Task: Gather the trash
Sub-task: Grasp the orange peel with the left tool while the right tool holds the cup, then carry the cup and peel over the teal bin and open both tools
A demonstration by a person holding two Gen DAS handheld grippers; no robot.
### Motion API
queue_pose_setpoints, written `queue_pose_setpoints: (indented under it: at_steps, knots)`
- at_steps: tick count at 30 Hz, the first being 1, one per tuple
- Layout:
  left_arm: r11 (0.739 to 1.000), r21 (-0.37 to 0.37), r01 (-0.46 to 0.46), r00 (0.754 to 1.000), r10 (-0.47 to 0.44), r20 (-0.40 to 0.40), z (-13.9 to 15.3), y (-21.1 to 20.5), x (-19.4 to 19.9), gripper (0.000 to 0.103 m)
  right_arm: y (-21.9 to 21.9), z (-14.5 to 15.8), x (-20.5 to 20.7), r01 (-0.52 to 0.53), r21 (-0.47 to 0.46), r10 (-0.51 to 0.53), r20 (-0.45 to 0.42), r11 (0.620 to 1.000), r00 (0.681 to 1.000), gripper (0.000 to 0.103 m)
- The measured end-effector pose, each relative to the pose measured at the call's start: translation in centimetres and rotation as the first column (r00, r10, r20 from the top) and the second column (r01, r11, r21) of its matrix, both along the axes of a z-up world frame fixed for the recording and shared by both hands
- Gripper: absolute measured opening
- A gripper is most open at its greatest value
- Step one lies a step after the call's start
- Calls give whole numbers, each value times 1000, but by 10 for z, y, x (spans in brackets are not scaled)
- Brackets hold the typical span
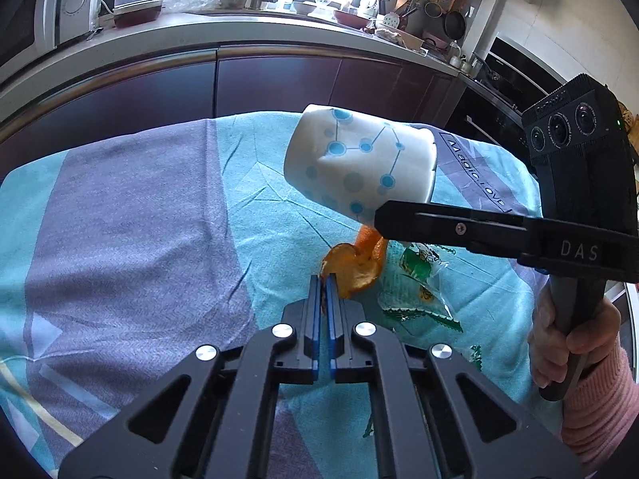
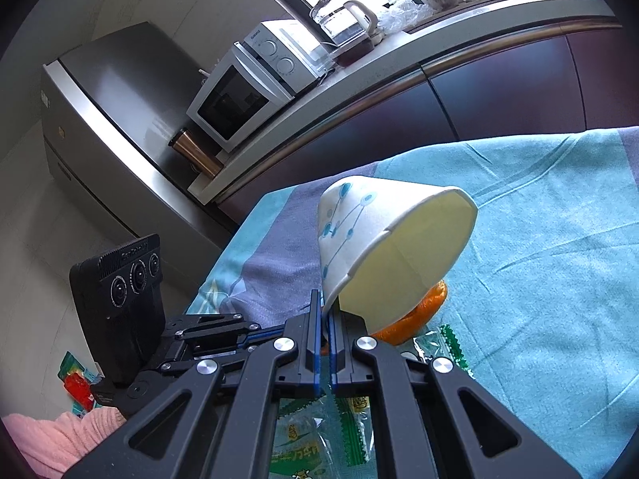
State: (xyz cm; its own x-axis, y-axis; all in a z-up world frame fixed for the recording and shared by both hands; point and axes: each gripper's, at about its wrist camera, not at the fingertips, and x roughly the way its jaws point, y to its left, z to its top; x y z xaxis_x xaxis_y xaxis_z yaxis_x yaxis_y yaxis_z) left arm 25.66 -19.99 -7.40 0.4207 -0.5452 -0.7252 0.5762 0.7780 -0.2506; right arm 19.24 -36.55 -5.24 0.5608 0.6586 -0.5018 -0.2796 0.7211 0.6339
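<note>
My right gripper (image 2: 325,311) is shut on the rim of a white paper cup with blue dots (image 2: 383,239) and holds it tilted above the table, mouth towards the camera. The cup (image 1: 359,163) and that gripper (image 1: 383,215) also show in the left wrist view. My left gripper (image 1: 324,279) is shut on a piece of orange peel (image 1: 355,267) and holds it just below the cup's rim. The peel (image 2: 423,311) shows under the cup in the right wrist view. Clear green snack wrappers (image 1: 419,291) lie on the cloth beside the peel and under my right gripper (image 2: 319,431).
A teal and grey cloth (image 1: 139,219) covers the table. Behind it runs a kitchen counter (image 1: 223,28) with dark cabinets, a microwave (image 2: 247,88) and a kettle (image 2: 347,24). A fridge (image 2: 104,92) stands to the left. Coloured packets (image 2: 76,383) lie on the floor.
</note>
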Motion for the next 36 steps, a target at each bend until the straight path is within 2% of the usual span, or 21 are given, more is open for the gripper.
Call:
queue_pose_setpoints:
  at_steps: [8,15,27,36]
  knots:
    - [999,-20,-40,997,41,65,21,33,-25,3,6,11,-9,-9,15,8,23,1000,1000,2]
    - [992,-43,-116,988,120,102,39,91,-51,3,29,27,-20,-53,15,52,62,998,997,2]
    - [958,-93,-272,948,283,144,62,216,-105,3,106,46,-43,-195,21,192,103,981,976,2]
    - [930,-117,-348,913,364,184,79,281,-143,3,177,42,-50,-317,24,314,90,948,945,2]
